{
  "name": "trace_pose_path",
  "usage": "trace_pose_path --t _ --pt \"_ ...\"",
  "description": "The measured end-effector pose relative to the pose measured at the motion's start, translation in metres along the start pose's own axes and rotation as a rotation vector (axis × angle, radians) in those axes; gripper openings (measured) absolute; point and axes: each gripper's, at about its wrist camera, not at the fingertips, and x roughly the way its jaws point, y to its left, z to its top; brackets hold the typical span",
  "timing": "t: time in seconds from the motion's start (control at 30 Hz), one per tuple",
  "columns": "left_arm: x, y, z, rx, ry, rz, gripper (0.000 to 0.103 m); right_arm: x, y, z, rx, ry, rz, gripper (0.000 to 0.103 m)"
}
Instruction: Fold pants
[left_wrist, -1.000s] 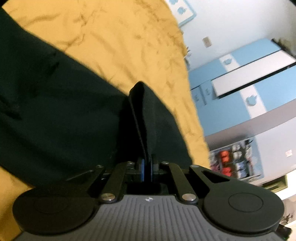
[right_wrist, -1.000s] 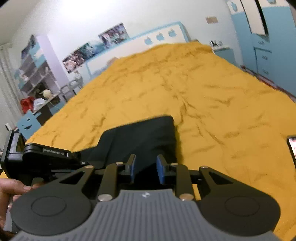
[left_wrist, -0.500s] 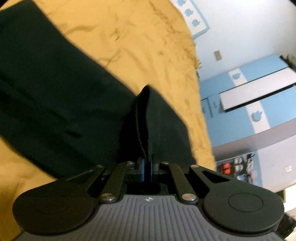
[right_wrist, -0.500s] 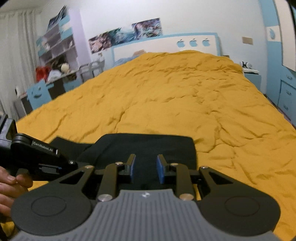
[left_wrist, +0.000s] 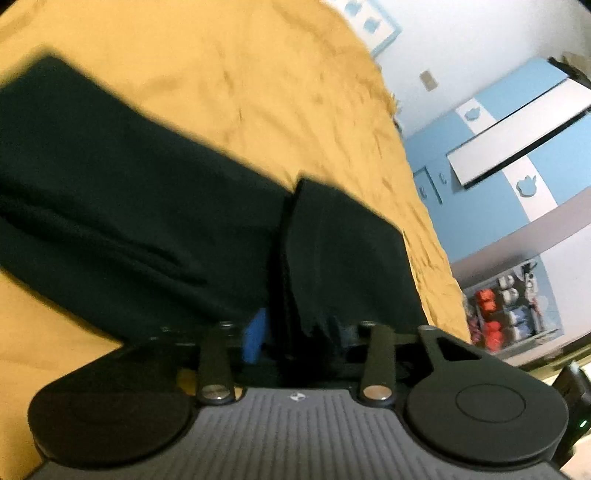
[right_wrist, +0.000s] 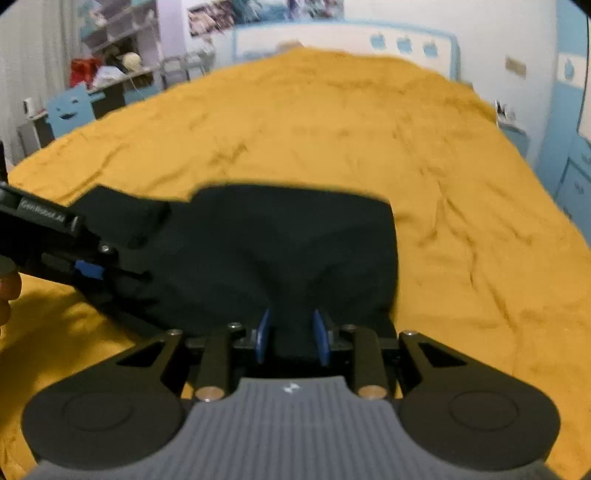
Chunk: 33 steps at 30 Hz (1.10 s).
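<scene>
The black pants (right_wrist: 280, 243) lie partly folded on the yellow bed (right_wrist: 369, 122): soft, light, limp cloth, best pinched at hems or fold corners. The left gripper (left_wrist: 295, 332) jaws are opening, fabric loose between them. The right gripper (right_wrist: 291, 336) grips a bunched edge.

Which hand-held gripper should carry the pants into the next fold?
Probably right: the right hand-held gripper has pants fabric bunched between its pads, while the left hand-held gripper is opening, letting go.
</scene>
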Motion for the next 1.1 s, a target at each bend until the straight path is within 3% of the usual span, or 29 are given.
trace_pose_path --t 0.1,0.2,0.23,0.5,0.77,0.93,1.03,1.1 --pt "-0.032 0.016 0.004 -0.004 -0.091 0.059 0.062 -0.001 0.013 0.009 -0.006 -0.047 0.027 0.025" --pt "-0.059 0.044 0.01 -0.091 -0.166 0.114 0.064 0.008 0.033 0.016 -0.024 -0.049 0.052 0.025" --pt "-0.067 0.055 0.011 -0.124 -0.191 0.135 0.07 0.012 0.04 0.017 -0.029 -0.047 0.064 0.025" --pt "-0.105 0.105 0.02 -0.226 -0.263 0.249 0.072 0.052 0.098 0.028 -0.061 -0.018 0.113 0.025" --pt "-0.106 0.136 0.018 -0.278 -0.286 0.276 0.073 0.069 0.13 0.036 -0.084 -0.006 0.139 0.025" --pt "-0.092 0.137 0.02 -0.266 -0.307 0.281 0.079 0.087 0.147 0.039 -0.104 -0.004 0.133 0.025" --pt "-0.086 0.14 0.025 -0.307 -0.318 0.275 0.081 0.106 0.155 0.038 -0.139 0.001 0.041 0.025" --pt "-0.08 0.14 0.027 -0.31 -0.317 0.288 0.082 0.12 0.152 0.033 -0.109 0.021 0.033 0.025"
